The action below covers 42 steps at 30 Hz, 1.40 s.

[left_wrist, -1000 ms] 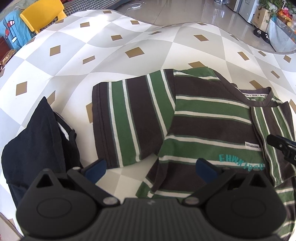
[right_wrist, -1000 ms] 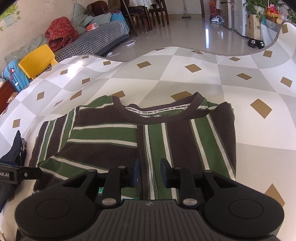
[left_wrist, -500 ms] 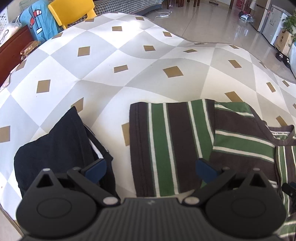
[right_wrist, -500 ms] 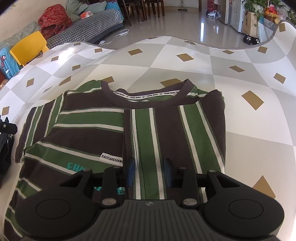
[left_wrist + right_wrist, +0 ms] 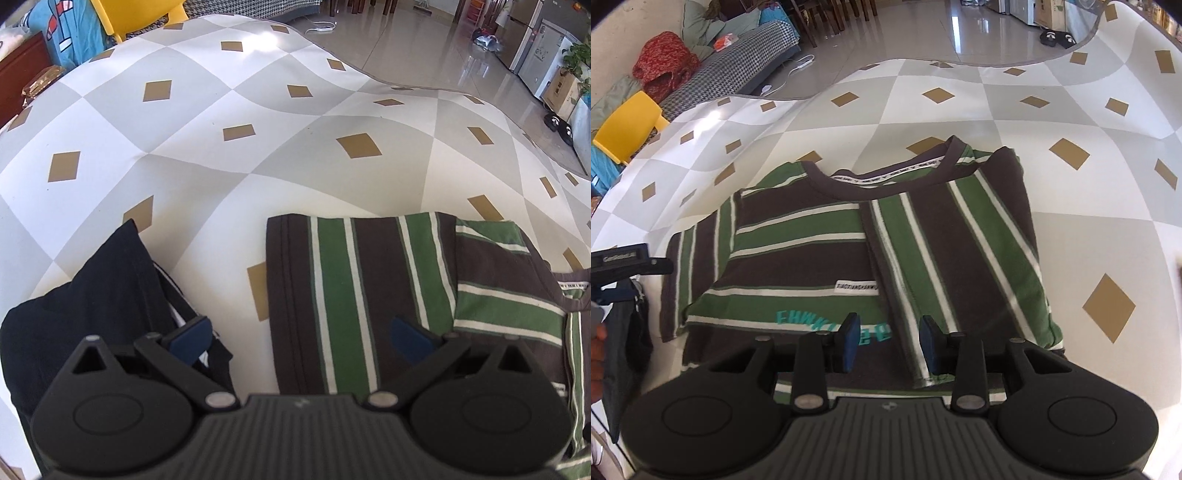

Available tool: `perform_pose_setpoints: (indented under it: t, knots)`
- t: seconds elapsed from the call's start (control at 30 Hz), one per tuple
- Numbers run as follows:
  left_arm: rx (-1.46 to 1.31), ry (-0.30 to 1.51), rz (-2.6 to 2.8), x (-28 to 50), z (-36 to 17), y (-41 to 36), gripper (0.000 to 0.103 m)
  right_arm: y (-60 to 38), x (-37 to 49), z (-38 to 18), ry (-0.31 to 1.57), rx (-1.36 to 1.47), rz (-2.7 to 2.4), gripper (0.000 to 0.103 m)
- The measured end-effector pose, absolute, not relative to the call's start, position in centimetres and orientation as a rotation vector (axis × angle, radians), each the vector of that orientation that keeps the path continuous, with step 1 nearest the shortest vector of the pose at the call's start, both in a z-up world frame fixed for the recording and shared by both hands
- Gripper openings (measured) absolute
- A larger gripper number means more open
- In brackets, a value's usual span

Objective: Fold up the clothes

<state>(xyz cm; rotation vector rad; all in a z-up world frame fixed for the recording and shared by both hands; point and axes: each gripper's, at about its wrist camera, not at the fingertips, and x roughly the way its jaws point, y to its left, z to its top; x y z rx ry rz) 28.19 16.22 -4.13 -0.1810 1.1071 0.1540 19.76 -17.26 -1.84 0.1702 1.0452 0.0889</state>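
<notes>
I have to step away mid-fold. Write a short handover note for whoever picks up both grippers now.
Left gripper: jaws wide open, empty, above the striped T-shirt's left sleeve.
Right gripper: jaws opening, pinching nothing, over the shirt's lower middle.
Shirt lies on the checked mat; a dark folded garment sits to its left.
Done: right side folded in.
Left: fold in the left sleeve, then fold the shirt up.

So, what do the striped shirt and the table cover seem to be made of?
The striped shirt looks like soft knit cotton, matte: it folds limply and has a ribbed collar. The table cover looks like smooth vinyl or oilcloth, since it shows a bright glare; I cannot tell which.
</notes>
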Motion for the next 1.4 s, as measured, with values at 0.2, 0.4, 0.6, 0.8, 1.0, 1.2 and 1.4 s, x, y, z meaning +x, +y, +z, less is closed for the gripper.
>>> perform_pose_setpoints:
  t: [0.2, 0.4, 0.6, 0.8, 1.0, 1.2, 1.4]
  knots:
    - [-0.168, 1.107, 0.117, 28.9, -5.3, 15.8, 0.103, -16.4, 19.4, -1.6, 1.049, 0.161, 0.119, 0.035]
    - [-0.180, 1.113, 0.117, 29.5, -6.4, 15.9, 0.103, -17.0, 19.9, -1.8, 1.058, 0.186, 0.102, 0.035]
    - [-0.185, 1.110, 0.121, 29.8, -6.9, 15.9, 0.103, -17.2, 20.2, -1.7, 1.057, 0.209, 0.112, 0.035]
    - [-0.172, 1.077, 0.098, 29.8, -6.4, 15.3, 0.077, -17.2, 20.4, -1.8, 1.061, 0.220, 0.110, 0.035]
    - [-0.220, 1.052, 0.105, 29.8, -6.0, 15.8, 0.041, -17.0, 20.4, -2.0, 1.066, 0.215, 0.113, 0.035]
    - [-0.239, 1.047, 0.096, 29.8, -5.9, 15.8, 0.014, -16.9, 20.6, -2.0, 1.066, 0.220, 0.111, 0.035]
    - [-0.259, 1.041, 0.087, 29.8, -5.8, 15.8, 0.008, -16.9, 20.6, -2.0, 1.069, 0.219, 0.109, 0.035]
